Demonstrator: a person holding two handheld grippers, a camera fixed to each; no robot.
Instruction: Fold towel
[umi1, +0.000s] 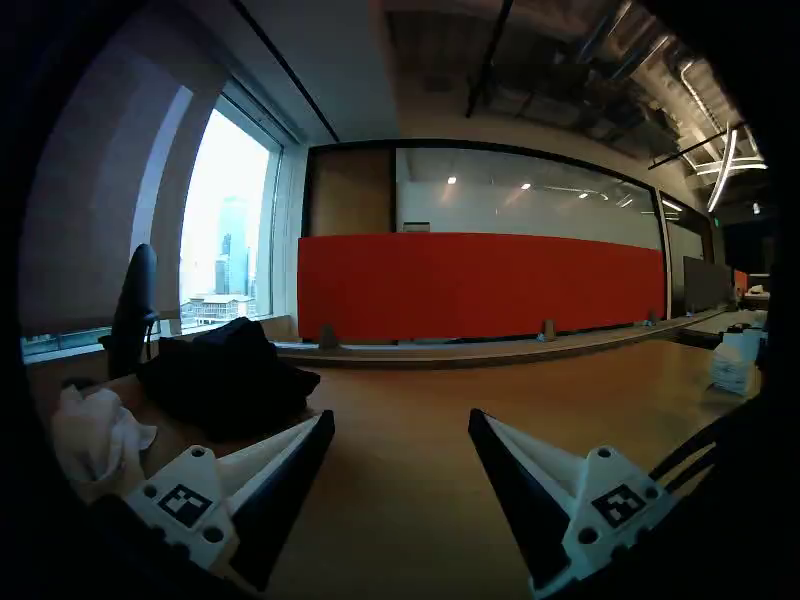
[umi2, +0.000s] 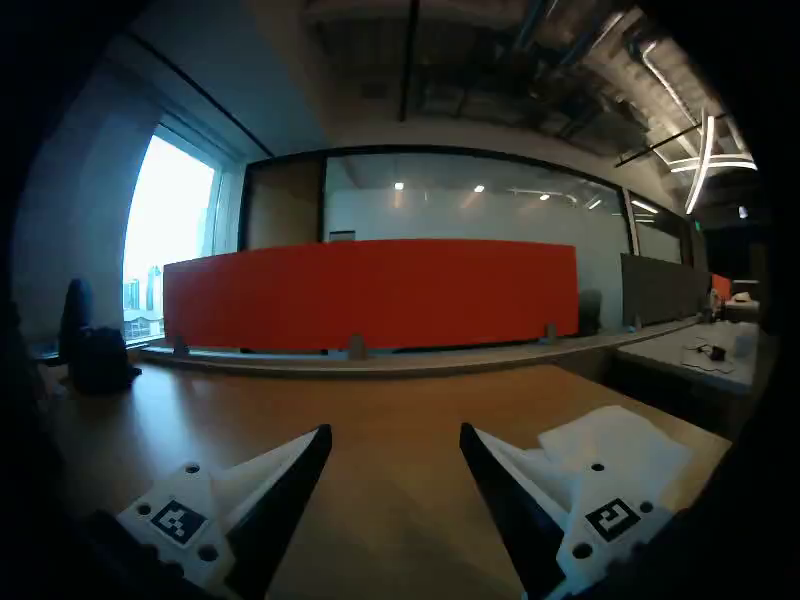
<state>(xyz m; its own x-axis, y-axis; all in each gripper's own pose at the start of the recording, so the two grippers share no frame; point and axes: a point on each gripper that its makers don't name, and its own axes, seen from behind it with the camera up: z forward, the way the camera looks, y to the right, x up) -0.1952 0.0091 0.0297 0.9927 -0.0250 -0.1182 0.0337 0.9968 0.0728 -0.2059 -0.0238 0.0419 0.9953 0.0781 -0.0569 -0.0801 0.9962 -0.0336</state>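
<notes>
In the left gripper view my left gripper (umi1: 400, 420) stands open above the wooden table (umi1: 430, 420), nothing between its fingers. A crumpled white towel (umi1: 95, 435) lies at the far left of that view, left of the left finger. A folded white stack (umi1: 735, 362) sits at the right edge of the table. In the right gripper view my right gripper (umi2: 395, 432) is open too, with bare table (umi2: 390, 410) between its fingers. A flat folded white towel (umi2: 620, 440) lies just beyond its right finger.
A black bag or heap of dark cloth (umi1: 228, 375) rests on the table beside the crumpled towel, with a black chair back (umi1: 135, 305) behind it. The same dark bag (umi2: 97, 360) sits far left in the right gripper view. A red divider panel (umi1: 480, 285) borders the table's far side.
</notes>
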